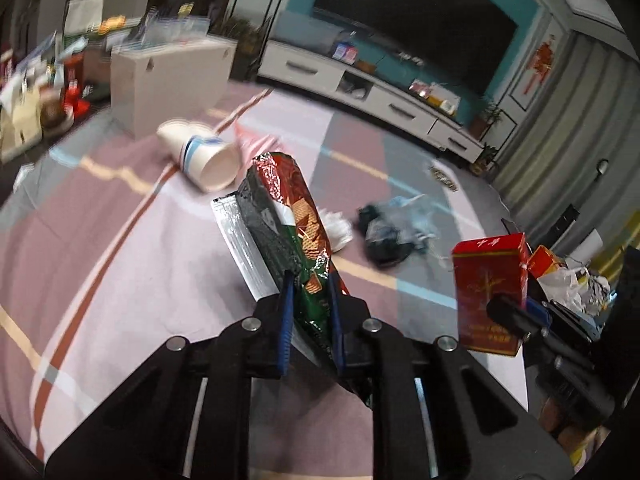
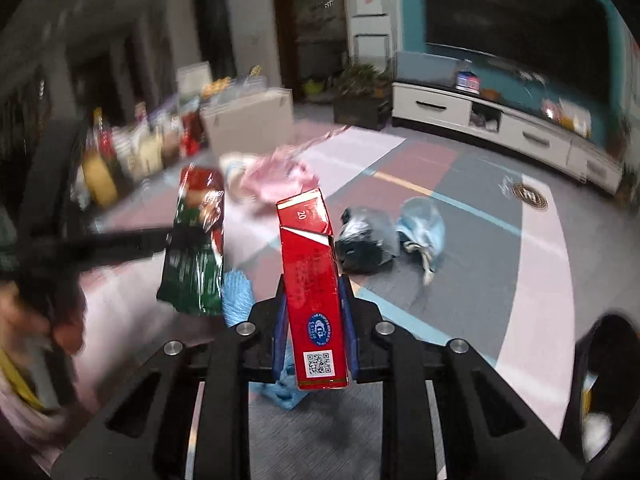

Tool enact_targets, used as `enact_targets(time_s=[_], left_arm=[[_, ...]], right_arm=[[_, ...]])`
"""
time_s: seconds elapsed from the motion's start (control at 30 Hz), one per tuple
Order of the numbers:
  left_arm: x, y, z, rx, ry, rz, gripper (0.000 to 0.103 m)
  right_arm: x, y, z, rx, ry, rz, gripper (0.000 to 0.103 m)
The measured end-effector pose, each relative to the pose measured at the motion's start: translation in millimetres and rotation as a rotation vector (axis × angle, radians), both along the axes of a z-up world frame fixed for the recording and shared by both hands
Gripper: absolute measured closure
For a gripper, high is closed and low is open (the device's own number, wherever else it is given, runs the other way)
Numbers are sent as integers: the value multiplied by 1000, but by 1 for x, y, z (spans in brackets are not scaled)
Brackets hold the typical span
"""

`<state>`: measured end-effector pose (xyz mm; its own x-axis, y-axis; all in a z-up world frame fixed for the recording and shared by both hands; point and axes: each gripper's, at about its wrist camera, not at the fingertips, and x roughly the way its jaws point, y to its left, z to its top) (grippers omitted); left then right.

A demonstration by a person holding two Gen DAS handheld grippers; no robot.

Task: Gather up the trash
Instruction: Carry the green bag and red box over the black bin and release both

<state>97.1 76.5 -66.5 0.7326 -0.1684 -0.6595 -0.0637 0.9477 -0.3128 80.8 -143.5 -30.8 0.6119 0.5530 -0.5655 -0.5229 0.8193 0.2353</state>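
The left gripper (image 1: 310,280) is clamped on the lower end of a green and red snack wrapper (image 1: 288,216), which stands up and away from its blue pads with a silver inner flap showing on one side. The right gripper (image 2: 314,292) is clamped on a red carton (image 2: 310,272), held upright with its torn top open and a QR code at its bottom edge. Each load shows in the other camera: the carton at the right of the left wrist view, the wrapper at the left of the right wrist view. On the patterned floor mat (image 1: 120,264) beyond lie a tipped stack of paper cups (image 1: 200,152), a crumpled white tissue (image 1: 336,228), a black plastic bag (image 2: 366,240) and, just beside it, a pale blue bag (image 2: 424,232). A pink bag (image 2: 280,176) lies blurred farther off. A white TV cabinet (image 1: 360,80) lines the far wall
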Motion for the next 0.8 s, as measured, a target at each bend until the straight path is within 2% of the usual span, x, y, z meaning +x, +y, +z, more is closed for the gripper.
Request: enact_targets(time_s=[0.07,0.17,0.33,0.43,0.8], left_arm=[[-6,-9,11,32,-38,-4,86],[-15,-27,29,106,-102,-11,86],[-20,-59,49,101,-141,-129,86],[-17,-87,54,75,-143,-232,86],[1,-221,50,112,-157,-530,86]], right_arm=[[-3,-23,2,89,18,-51,79],[-5,-52,1,169,42,-114,79],[-21,-98,-7,234,46,-227,79],[-33,-127,-12,268,41,-308,79],[-72,-236,-36,290,-26,-818,79]])
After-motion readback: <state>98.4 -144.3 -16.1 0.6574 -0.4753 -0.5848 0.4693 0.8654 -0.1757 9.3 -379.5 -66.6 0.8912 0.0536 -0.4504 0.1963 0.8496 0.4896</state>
